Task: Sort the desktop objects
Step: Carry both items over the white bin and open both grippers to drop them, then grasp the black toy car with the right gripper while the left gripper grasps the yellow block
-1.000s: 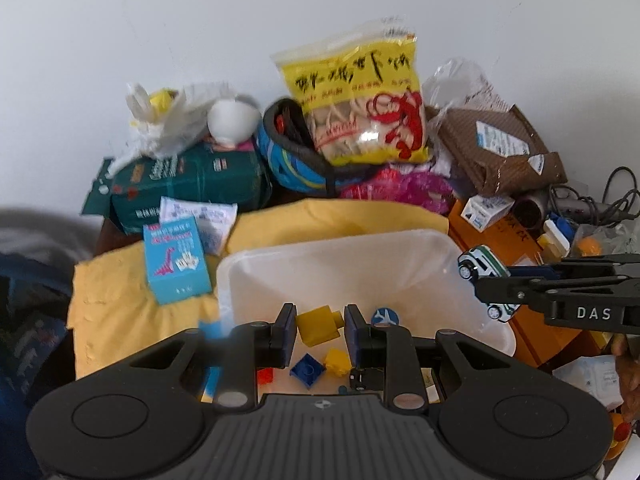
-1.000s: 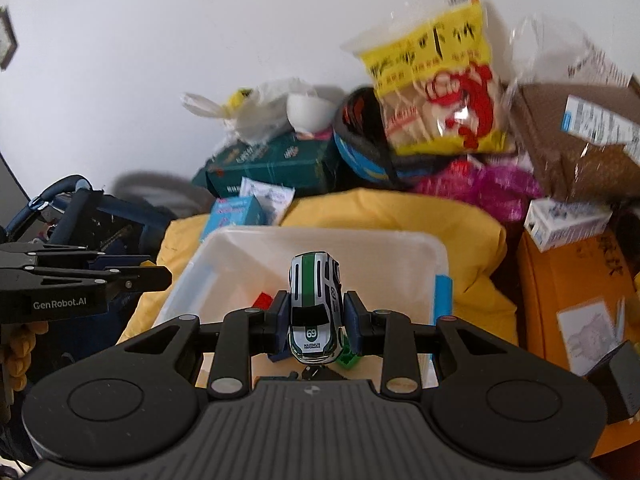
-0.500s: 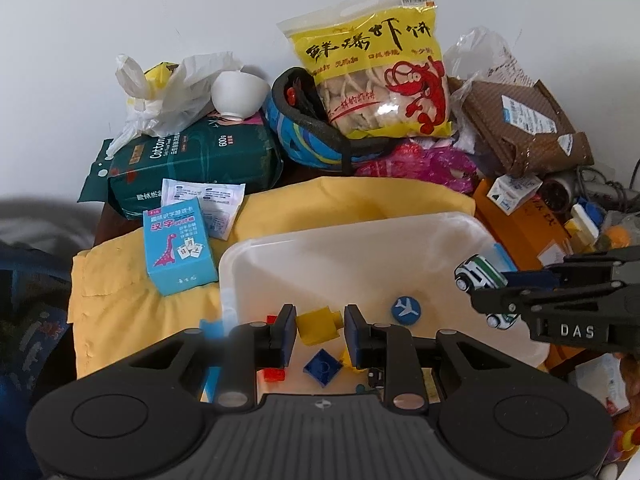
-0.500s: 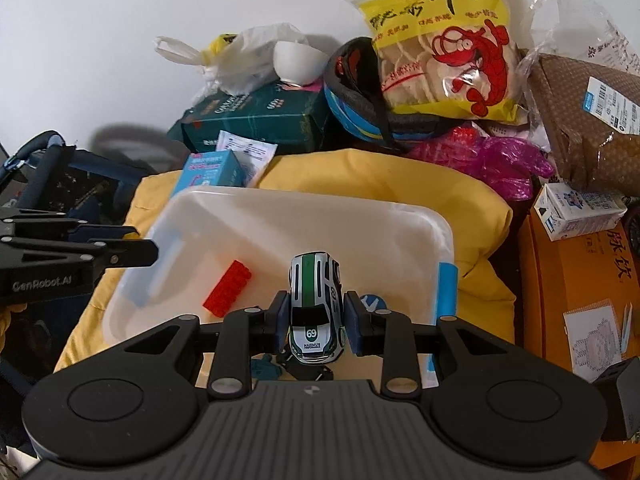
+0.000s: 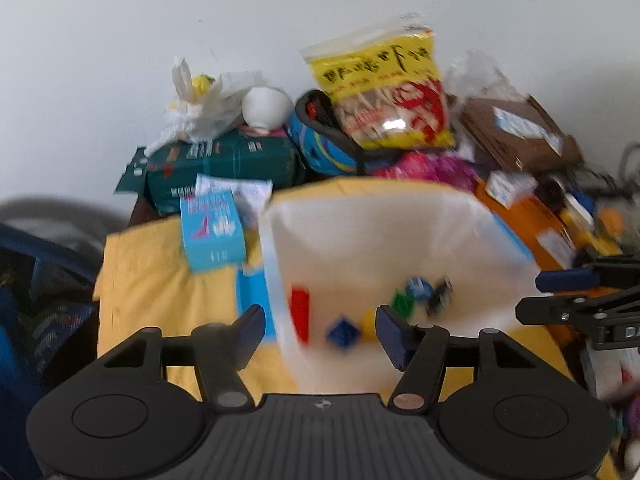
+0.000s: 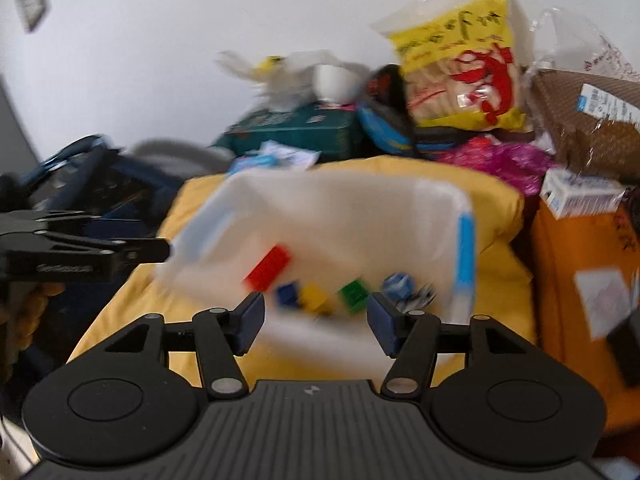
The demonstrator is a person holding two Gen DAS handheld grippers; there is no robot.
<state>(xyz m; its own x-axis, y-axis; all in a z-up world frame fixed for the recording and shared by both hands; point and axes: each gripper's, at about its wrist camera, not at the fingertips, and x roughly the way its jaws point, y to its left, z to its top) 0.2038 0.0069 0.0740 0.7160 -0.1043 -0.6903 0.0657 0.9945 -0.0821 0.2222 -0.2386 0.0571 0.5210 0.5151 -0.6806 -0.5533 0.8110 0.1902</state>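
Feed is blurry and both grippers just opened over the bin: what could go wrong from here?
The white bin looks tilted on the soft yellow cushion, so it may tip if bumped. The left gripper and right gripper hang close over it and could collide. The toy car lies near the rim.

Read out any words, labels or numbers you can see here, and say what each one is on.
"DA": white letters on the right gripper body, cut off at the frame edge.
Snack bag: black characters, blurred, unreadable.
Blue box: print blurred.
Green box: text blurred.
Left gripper: side label smeared, unreadable.
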